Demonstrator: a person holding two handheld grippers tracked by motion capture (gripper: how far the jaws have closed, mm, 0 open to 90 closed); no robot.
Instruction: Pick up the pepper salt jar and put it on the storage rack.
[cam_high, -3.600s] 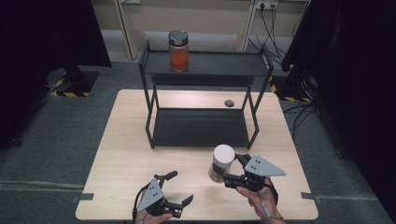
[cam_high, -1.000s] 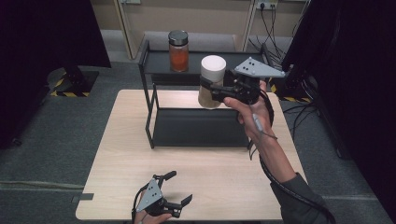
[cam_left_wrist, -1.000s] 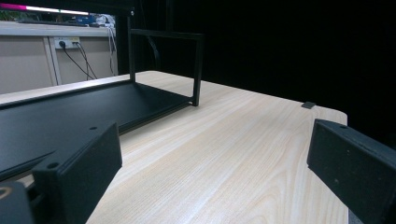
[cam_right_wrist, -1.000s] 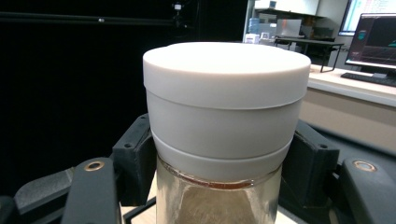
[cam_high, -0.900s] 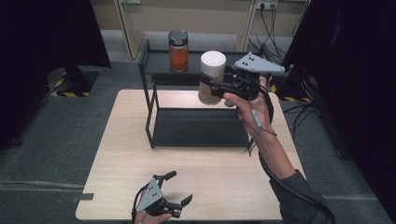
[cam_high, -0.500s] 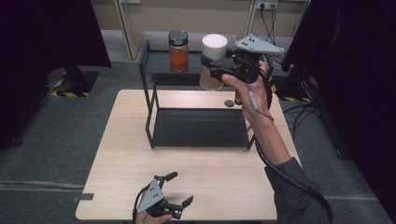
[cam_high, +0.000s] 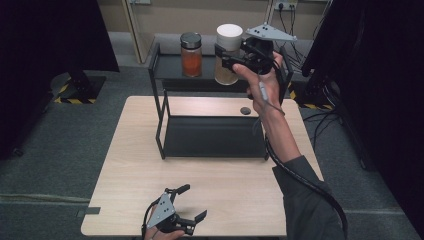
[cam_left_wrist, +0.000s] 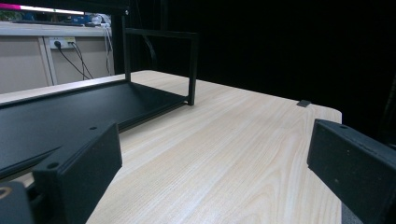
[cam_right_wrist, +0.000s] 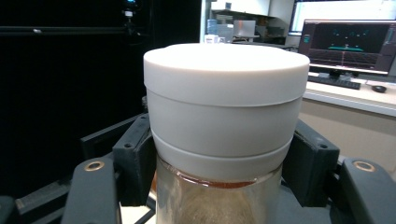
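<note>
My right gripper (cam_high: 226, 61) is shut on a glass jar with a white lid (cam_high: 228, 54), held upright over the top shelf of the black two-tier rack (cam_high: 165, 55), to the right of a jar of orange stuff with a dark lid (cam_high: 190, 54). In the right gripper view the white lid (cam_right_wrist: 225, 93) stands between the two black jaws, which press on the jar just below it. My left gripper (cam_high: 192, 202) rests open near the table's front edge with nothing between its fingers; its view looks across the wooden table (cam_left_wrist: 243, 154) at the rack's lower shelf (cam_left_wrist: 70, 116).
A small dark round object (cam_high: 245, 110) lies on the table behind the rack's lower shelf at the right. The rack stands at the table's far half. Cables and a power socket lie on the floor behind. A monitor (cam_right_wrist: 348, 44) stands on a desk beyond.
The right hand has carried the white-lidded jar up and away from me, from beside the rack to over the top shelf near the orange jar. The left gripper has stayed put.
</note>
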